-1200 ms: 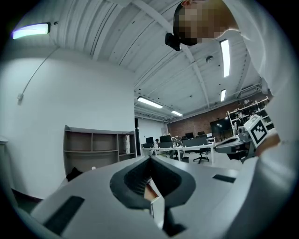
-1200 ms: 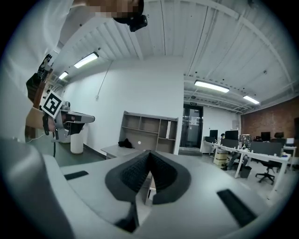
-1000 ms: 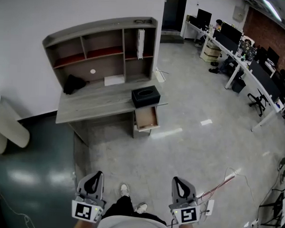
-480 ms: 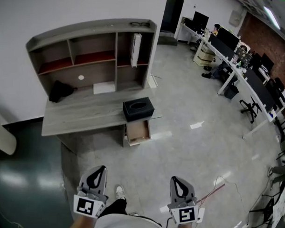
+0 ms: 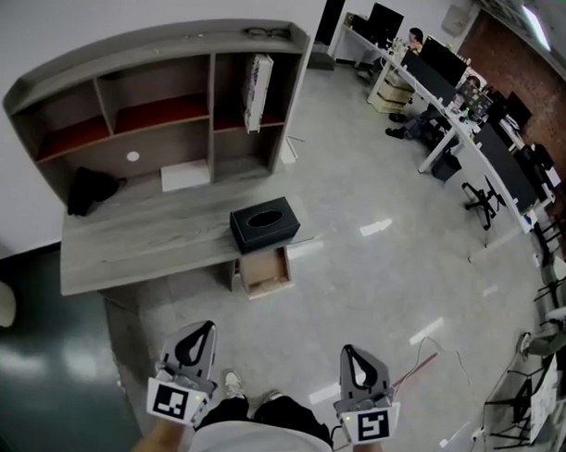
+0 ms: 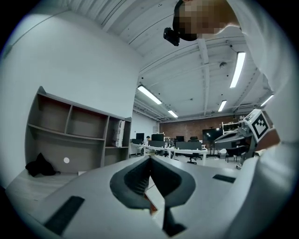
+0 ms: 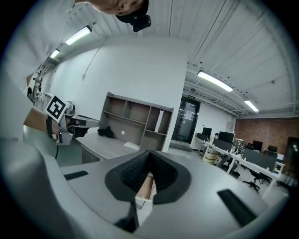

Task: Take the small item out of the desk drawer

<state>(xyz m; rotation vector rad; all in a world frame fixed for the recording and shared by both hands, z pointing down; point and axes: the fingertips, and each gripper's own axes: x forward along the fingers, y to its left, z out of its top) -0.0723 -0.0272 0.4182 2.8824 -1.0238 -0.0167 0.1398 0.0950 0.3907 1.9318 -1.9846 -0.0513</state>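
The grey desk (image 5: 143, 239) with a shelf hutch stands against the wall ahead. Its small drawer (image 5: 264, 271) hangs open under the desk's right end, light wood inside. From here I cannot make out any small item in it. My left gripper (image 5: 202, 329) and right gripper (image 5: 353, 353) are held low near my body, well short of the desk, both shut and empty. In the right gripper view the drawer (image 7: 145, 184) peeks out just beyond the closed jaw tips of the right gripper (image 7: 149, 153). The left gripper (image 6: 149, 158) also points toward the desk.
A black tissue box (image 5: 264, 224) sits on the desk right above the drawer. A black bundle (image 5: 90, 190), a white sheet (image 5: 185, 175) and an upright booklet (image 5: 257, 90) are in the hutch. Office desks with monitors (image 5: 454, 115) line the back right. A cable (image 5: 415, 366) lies on the floor.
The desk and drawer have slid down and left in the head view and look larger. Both grippers stay shut, low in the frame.
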